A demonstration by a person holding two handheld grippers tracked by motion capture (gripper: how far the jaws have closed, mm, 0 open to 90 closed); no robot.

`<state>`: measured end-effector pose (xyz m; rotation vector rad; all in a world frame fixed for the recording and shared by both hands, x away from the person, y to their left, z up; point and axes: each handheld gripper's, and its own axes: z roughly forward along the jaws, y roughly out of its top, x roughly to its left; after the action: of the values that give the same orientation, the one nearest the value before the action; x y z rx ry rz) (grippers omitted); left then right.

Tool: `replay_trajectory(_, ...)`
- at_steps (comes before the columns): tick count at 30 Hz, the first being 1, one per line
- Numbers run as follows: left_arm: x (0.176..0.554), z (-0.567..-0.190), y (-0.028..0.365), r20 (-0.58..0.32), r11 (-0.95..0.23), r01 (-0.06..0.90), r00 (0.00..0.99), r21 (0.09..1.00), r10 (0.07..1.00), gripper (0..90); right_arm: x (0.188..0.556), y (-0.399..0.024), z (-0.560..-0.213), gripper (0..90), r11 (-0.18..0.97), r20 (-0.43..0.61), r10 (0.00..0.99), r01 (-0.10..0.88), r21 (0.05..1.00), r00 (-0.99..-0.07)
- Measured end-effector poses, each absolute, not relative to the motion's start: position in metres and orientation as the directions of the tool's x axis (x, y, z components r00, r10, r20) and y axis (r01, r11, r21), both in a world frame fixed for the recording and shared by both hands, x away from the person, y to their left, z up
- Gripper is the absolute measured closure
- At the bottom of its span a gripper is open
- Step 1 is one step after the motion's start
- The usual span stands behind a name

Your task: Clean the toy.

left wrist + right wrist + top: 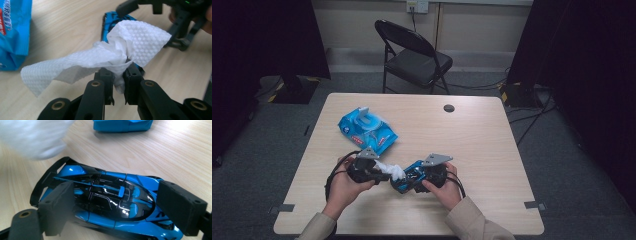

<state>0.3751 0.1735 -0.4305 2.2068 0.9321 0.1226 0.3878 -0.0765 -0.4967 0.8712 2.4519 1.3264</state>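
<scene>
A blue and black toy car (105,195) sits lengthwise between the two wide-set pads of my right gripper (120,206), which press on its tail and nose. In the high view my right gripper (412,179) holds the car (404,184) near the table's front, tilted toward the left hand. My left gripper (119,72) is shut on a crumpled white wipe (135,37), whose bunched end lies against the car (110,21). From above, the wipe (393,170) bridges my left gripper (384,174) and the car. The wipe (35,137) is a white blur in the right gripper view.
A blue pack of wet wipes (367,130) with its flap up lies on the wooden table (492,150), behind the left hand. A cable hole (449,108) sits near the far edge. A black folding chair (412,55) stands beyond the table.
</scene>
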Motion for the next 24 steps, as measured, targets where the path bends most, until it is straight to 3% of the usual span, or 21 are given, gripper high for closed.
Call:
replay_trajectory(15, 0.414, -0.454, 0.158, -0.181, -0.461, 0.639, 0.684, 0.615, 0.707, 77.5, 0.386, -0.078, -0.5, 14.2, 0.401, 0.076, 0.589, 0.373, 0.837, -0.804)
replay_trajectory(24, 0.408, -0.448, 0.163, -0.157, -0.459, 0.622, 0.685, 0.635, 0.711, 67.5, 0.387, -0.079, -0.501, 14.1, 0.397, 0.077, 0.587, 0.37, 0.84, -0.806)
